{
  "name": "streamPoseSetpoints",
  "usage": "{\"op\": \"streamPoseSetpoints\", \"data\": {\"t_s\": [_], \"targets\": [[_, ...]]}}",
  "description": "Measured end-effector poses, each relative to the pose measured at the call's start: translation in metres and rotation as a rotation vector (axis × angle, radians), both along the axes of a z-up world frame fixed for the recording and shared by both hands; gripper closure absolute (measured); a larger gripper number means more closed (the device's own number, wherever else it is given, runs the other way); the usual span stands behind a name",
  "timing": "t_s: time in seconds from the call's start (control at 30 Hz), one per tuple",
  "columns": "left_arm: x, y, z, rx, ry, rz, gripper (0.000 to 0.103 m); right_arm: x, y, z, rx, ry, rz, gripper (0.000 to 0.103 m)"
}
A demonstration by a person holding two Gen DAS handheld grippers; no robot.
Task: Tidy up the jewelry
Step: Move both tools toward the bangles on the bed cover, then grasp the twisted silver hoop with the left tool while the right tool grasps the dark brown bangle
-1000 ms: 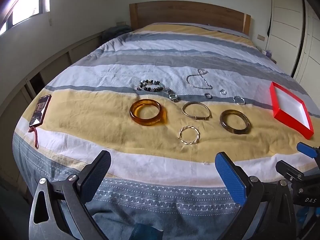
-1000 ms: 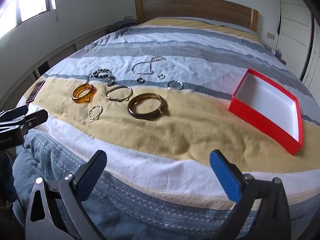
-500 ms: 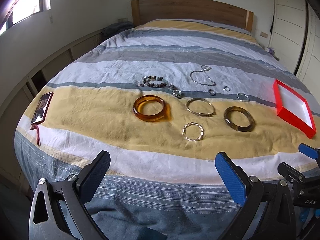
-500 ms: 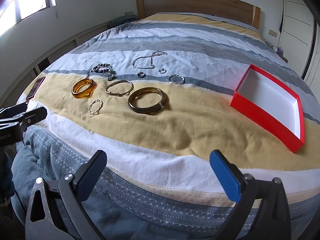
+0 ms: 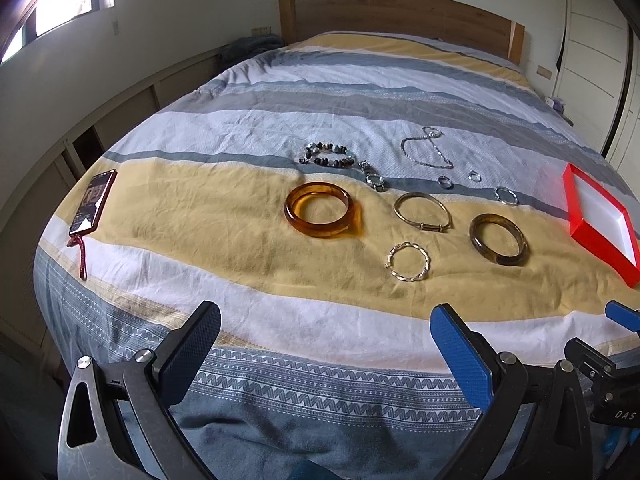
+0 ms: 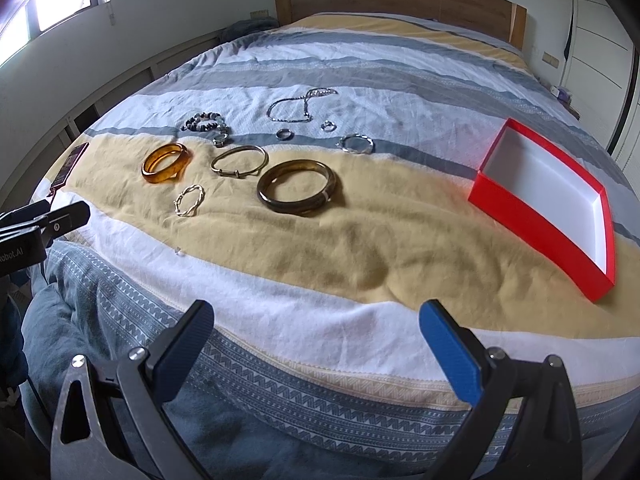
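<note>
I hold both grippers at the foot of the bed point(image 5: 240, 216), above the patterned hem, neither touching anything. My left gripper point(image 5: 326, 344) has its jaws wide apart and empty; my right gripper point(image 6: 316, 338) is likewise spread and empty. The jewelry lies in a loose band across the quilt, its long axis running left to right along the yellow stripe. From the left view: the amber bangle point(image 5: 322, 210) lies flat at the left end, the thin gold bangle point(image 5: 422, 211) just right of it with its clasp toward me, the twisted ring point(image 5: 408, 267) nearest me, and the dark bangle point(image 5: 498, 239) at the right end. Behind them sit the bead bracelet point(image 5: 328, 155), a chain point(image 5: 426, 152) in a loose loop, and several small rings point(image 5: 445, 181) whose details I cannot make out. The red box point(image 6: 548, 208) lies open side up, well apart to the right of the pieces, its long axis slanting away from me toward the left; in the left view its near corner is cut off by the frame edge. Bare quilt lies between box and dark bangle, and between me and the pieces. A phone point(image 5: 94, 202) lies near the left edge of the bed.
</note>
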State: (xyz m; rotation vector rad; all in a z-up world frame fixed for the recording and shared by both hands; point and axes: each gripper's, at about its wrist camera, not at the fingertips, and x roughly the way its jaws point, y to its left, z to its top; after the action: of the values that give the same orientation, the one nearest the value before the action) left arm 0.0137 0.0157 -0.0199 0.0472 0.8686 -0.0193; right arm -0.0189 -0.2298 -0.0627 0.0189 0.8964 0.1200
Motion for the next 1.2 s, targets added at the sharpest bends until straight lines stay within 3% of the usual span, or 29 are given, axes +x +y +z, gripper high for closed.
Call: {"op": "streamPoseSetpoints", "data": {"t_s": [0.53, 1.0, 1.2], "targets": [[0.027, -0.007, -0.011, -0.028, 0.044, -0.020, 0.000, 0.024, -0.005, 0.001, -0.026, 0.028, 0.019, 0.001], [0.073, -0.011, -0.035, -0.076, 0.106, -0.017, 0.001, 0.079, -0.014, -0.001, 0.005, 0.079, 0.007, 0.001], [0.092, -0.012, -0.052, -0.106, 0.149, -0.015, 0.011, 0.107, -0.014, -0.005, 0.041, 0.108, 0.008, 0.003]]}}
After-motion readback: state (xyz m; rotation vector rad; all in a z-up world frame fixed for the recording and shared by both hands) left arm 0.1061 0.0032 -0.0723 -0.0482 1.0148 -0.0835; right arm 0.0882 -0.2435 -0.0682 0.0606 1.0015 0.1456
